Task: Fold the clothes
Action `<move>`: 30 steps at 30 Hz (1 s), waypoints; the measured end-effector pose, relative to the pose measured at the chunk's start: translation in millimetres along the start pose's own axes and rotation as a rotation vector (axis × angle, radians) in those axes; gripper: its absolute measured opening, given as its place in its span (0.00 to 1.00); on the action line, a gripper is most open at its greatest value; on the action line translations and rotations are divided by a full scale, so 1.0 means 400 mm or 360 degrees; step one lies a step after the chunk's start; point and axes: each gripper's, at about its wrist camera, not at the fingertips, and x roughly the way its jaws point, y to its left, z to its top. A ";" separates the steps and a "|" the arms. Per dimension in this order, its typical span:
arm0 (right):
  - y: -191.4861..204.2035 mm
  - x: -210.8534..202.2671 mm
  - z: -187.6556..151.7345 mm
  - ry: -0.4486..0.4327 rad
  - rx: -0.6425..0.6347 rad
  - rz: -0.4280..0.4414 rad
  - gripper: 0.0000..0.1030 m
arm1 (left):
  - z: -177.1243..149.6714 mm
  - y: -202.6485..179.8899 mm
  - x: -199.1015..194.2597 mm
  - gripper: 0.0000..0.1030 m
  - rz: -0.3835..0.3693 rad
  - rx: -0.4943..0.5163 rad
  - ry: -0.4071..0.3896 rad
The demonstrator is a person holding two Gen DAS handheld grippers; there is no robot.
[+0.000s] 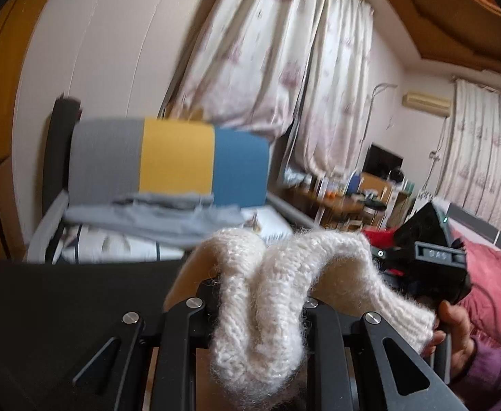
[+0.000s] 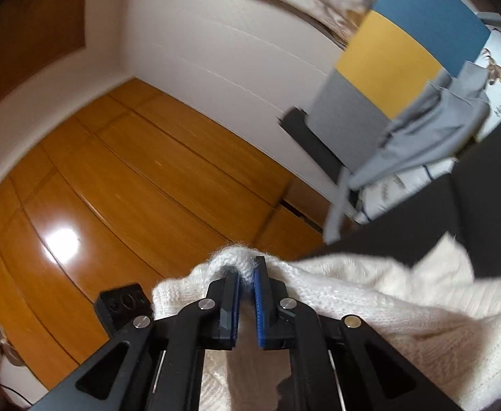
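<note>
Both grippers have hold of the same cream knitted sweater point(image 1: 260, 294), which is lifted above the dark table point(image 1: 62, 294). The left gripper point(image 1: 255, 304) has its fingers closed on a thick bunched fold of the knit, so much wool between them that the pads are hidden. The right gripper point(image 2: 247, 294) pinches a thinner edge of the sweater, its blue-padded fingers point(image 2: 259, 304) nearly together with only the knit between them.

By my reading the fold is at an early or middle stage: the sweater hangs crumpled between the two grips, part of it trailing down toward the table's right edge in the right wrist view, and no neat flat fold is visible yet. It still has to be laid out, folded and smoothed.

On the bed point(image 1: 271, 222) beyond the table's far edge lies a grey garment point(image 1: 148, 215), flattened and possibly already folded. No basket or box for clothes is visible.
</note>
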 end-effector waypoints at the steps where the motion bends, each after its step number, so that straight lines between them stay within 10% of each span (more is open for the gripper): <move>1: 0.015 -0.006 0.014 -0.0023 0.0000 0.0032 0.06 | 0.024 -0.008 -0.016 0.21 -0.0013 0.0009 -0.0031; 22: 0.464 -0.109 0.163 -0.0101 -0.0287 0.0581 0.06 | 0.375 -0.140 -0.266 0.21 -0.0422 -0.0015 -0.0259; 27: 0.469 -0.080 0.208 -0.0165 -0.0322 0.0541 0.06 | 0.432 -0.096 -0.213 0.23 -0.0345 -0.0153 -0.0215; 30: 0.344 -0.019 0.245 -0.0211 -0.0195 0.0286 0.06 | 0.462 -0.062 -0.168 0.32 -0.0280 -0.0246 -0.0178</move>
